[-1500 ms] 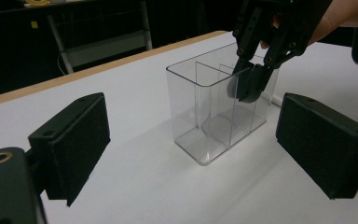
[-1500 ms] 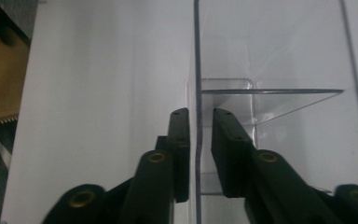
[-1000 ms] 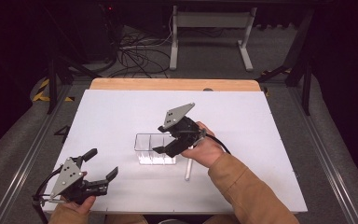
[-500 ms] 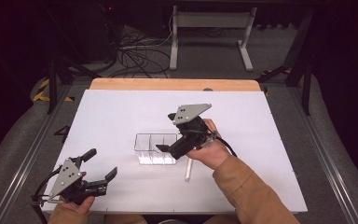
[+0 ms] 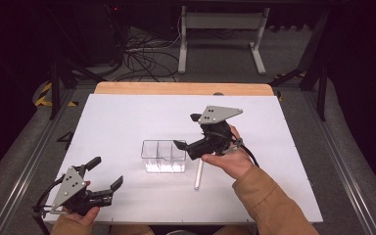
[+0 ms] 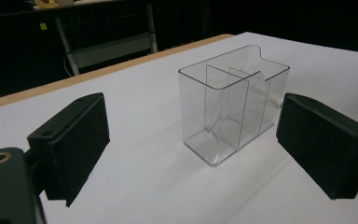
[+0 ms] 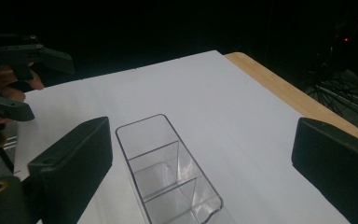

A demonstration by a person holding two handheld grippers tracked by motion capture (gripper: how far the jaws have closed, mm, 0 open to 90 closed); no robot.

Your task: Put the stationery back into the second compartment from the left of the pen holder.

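Lying beside the organizer (image 5: 164, 156), a white stick (image 5: 198, 174), high view.

white table (image 5: 127, 122) w/ a bare wood strip (image 5: 176, 88) along the far edge. near the middle stands a clear box (image 5: 164, 156), upright, split into 3 compartments by 2 dividers. just right of it lies a thin white stick (image 5: 198, 175), flat on the top, pointing roughly front to back; can't tell if it touches the box. grey floor round the table.
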